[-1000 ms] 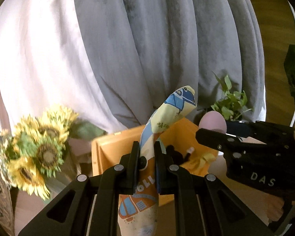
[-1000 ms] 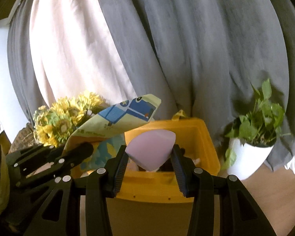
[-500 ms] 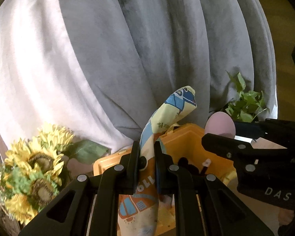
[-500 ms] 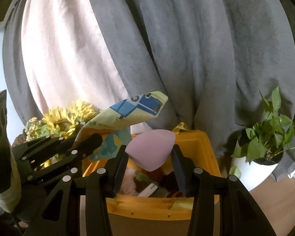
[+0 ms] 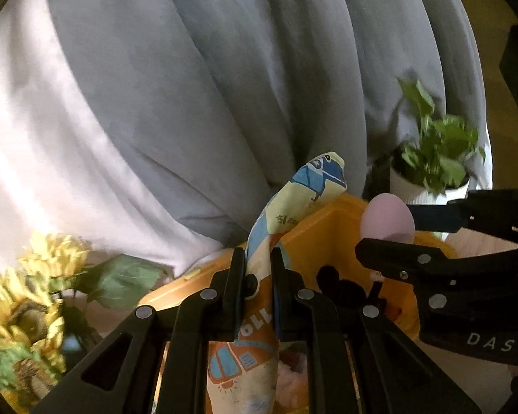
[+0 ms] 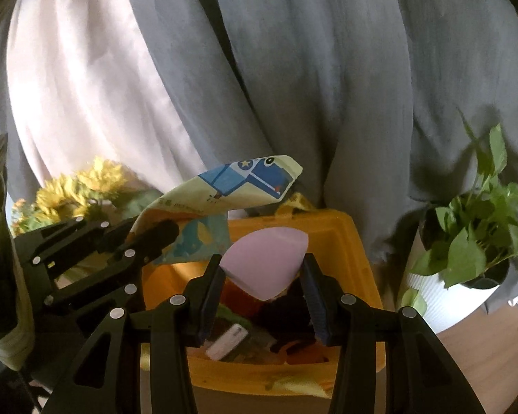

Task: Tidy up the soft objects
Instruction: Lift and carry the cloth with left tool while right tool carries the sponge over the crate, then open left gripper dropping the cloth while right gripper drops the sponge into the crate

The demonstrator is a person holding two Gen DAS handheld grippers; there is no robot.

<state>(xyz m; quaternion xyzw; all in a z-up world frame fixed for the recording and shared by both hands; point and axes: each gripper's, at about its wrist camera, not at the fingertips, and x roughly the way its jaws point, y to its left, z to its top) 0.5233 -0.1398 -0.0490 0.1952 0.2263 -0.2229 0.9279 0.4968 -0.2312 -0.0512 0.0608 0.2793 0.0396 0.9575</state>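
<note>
**Both items held above bin, drop pending**

While both loads hang over the bin, nothing new deposited yet.

Left to right, relative to the tools:
- Far left of left gripper (image 5: pixel 257 276): sunflowers (image 5: pixel 34 296), blurred, off-task.
- Left gripper: jaws pinched nearly together on printed cloth (image 5: pixel 293 207). Cloth runs up between the pads, free end flopping forward above the near-left rim of yellow bin (image 6: pixel 286 372); lower part hanging below the jaws.
- Just right of that, right gripper (image 6: pixel 262 276): jaws partly spread, clamped on both flanks of pink sponge (image 6: pixel 266 262), teardrop shape, tip pointing forward and down. Sponge directly above the bin opening, clear of the contents.
- Below and ahead of right gripper: bin already holding assorted dark and coloured items, individual pieces not identifiable.
- Far right: potted plant (image 6: pixel 476 241), off-task.

Status, judged: pick and carry done for both. Remaining: lower, release sponge into bin, release cloth into bin. Cloth tail possibly catching on rim. No view of further soft items outside bin, so remaining count unknown.
</note>
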